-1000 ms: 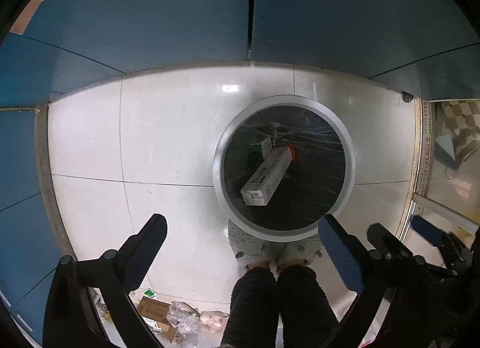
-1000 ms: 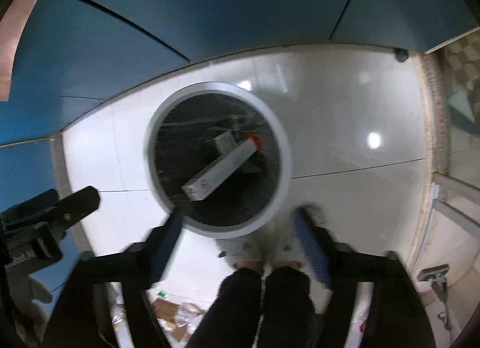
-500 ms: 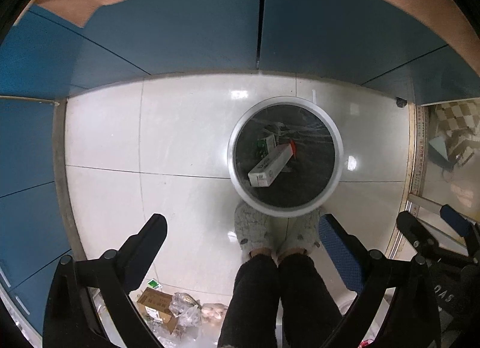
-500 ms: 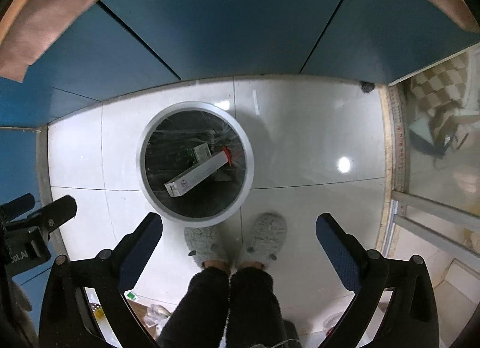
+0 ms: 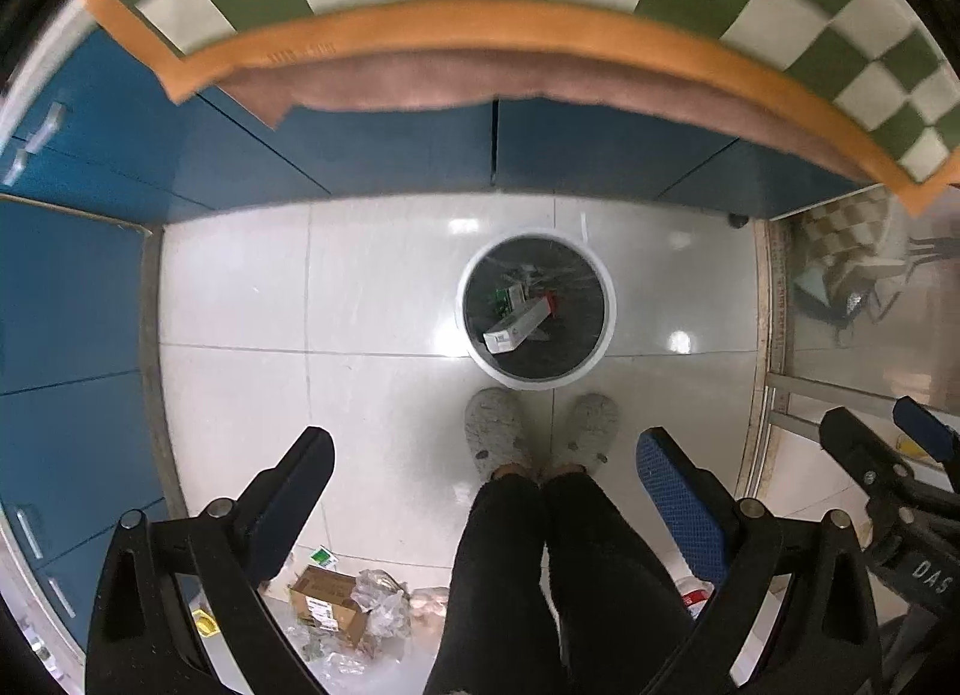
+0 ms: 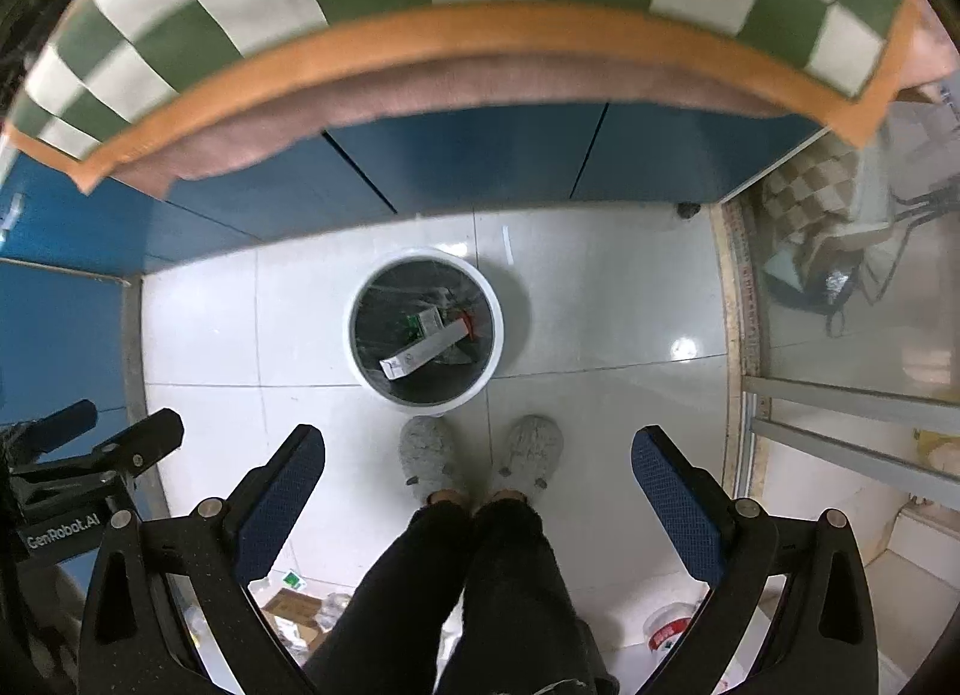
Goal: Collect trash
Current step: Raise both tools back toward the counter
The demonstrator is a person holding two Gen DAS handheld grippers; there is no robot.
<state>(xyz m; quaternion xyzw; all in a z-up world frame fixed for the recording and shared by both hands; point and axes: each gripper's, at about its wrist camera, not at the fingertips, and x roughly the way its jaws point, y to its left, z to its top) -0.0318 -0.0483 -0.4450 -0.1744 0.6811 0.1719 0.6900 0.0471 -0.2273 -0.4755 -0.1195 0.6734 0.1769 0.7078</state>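
While two grippers gape, one bin (image 5: 536, 371), two boxes

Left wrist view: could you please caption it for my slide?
Open left gripper above white bin holding a long carton.

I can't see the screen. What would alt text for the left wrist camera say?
Looking down between the wide-open, empty left claw at a round white trash bin on a pale tiled floor, with a long white carton and a small green-and-white box inside. The person's grey slippers stand just before the bin; a cardboard box and crumpled plastic wrappers lie near their legs.
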